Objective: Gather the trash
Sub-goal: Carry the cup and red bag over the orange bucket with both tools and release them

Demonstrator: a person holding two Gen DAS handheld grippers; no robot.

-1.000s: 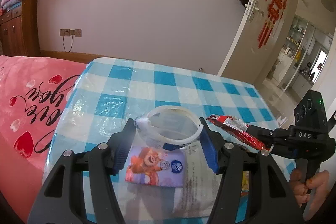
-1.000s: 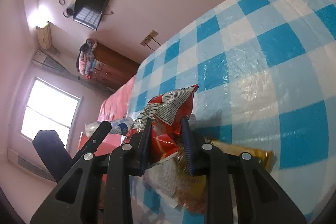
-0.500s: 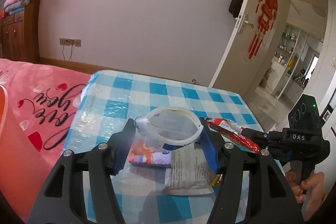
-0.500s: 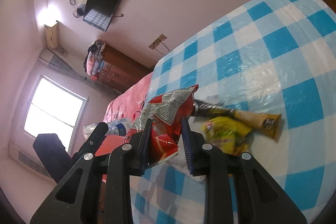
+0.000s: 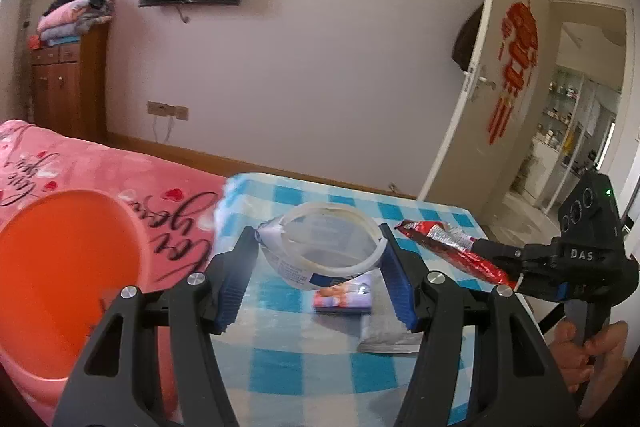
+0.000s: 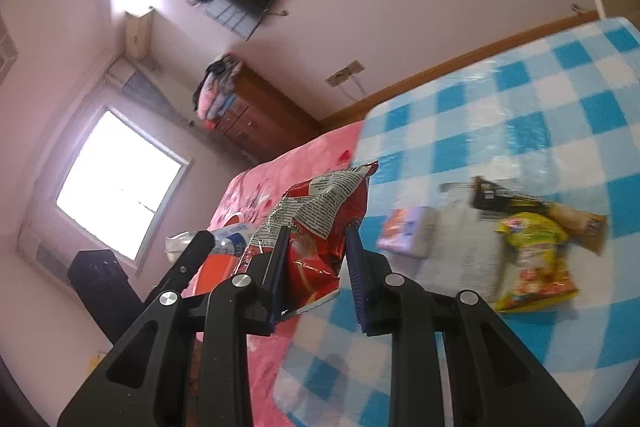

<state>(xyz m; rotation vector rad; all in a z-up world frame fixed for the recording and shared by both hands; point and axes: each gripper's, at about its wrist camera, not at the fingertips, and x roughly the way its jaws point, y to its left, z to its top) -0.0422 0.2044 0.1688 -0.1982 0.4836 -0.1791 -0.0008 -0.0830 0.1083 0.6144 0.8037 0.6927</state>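
Left gripper (image 5: 318, 277) fingers clamping white cup (image 5: 322, 251) (crumpled, seemingly), right gripper (image 6: 316, 267) fingers pinching red wrapper (image 6: 320, 227)

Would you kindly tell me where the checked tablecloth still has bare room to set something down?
The far half of the tablecloth, toward the wall, is bare, as is the near strip below the yellow snack bag. The middle is crowded: purple tissue pack, grey sachet, dark wrapper and the yellow bag lie close together.

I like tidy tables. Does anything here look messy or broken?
Yes. The white cup in the left gripper looks squashed, its rim bent. Empty snack wrappers lie scattered on the checked tablecloth beside a small purple packet.
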